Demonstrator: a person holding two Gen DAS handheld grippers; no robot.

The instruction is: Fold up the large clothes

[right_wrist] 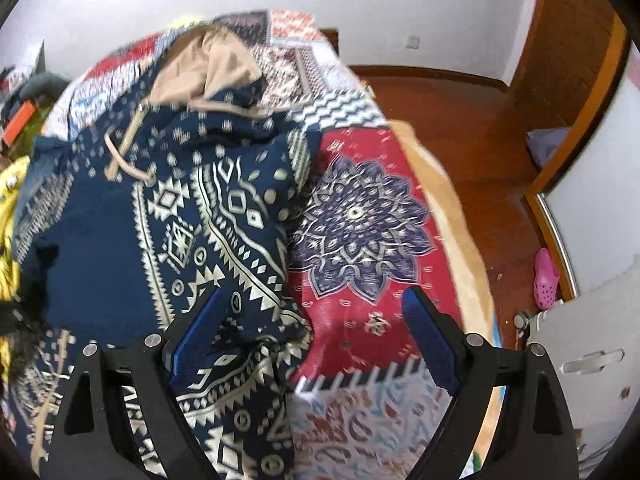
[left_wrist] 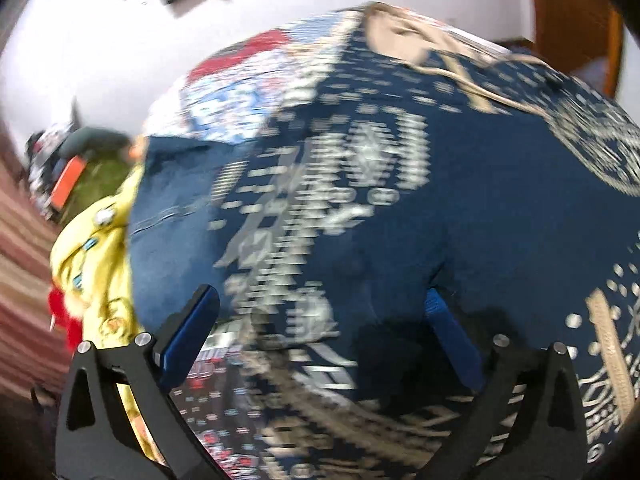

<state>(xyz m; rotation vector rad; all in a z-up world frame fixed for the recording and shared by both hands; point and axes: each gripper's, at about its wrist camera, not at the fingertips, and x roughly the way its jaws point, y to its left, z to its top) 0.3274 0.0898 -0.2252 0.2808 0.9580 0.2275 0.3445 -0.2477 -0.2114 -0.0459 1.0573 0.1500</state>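
While both tongs gape empty, navy patterned hoodie (right_wrist: 132,220) lies rumpled, tan hood (right_wrist: 208,72) showing.

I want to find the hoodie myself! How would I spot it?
Look at the bed with the red patchwork quilt. The hoodie lies spread across its left side, beside a yellow garment. It is the only dark blue thing with white geometric patterns, a tan-lined hood and a tan drawstring.
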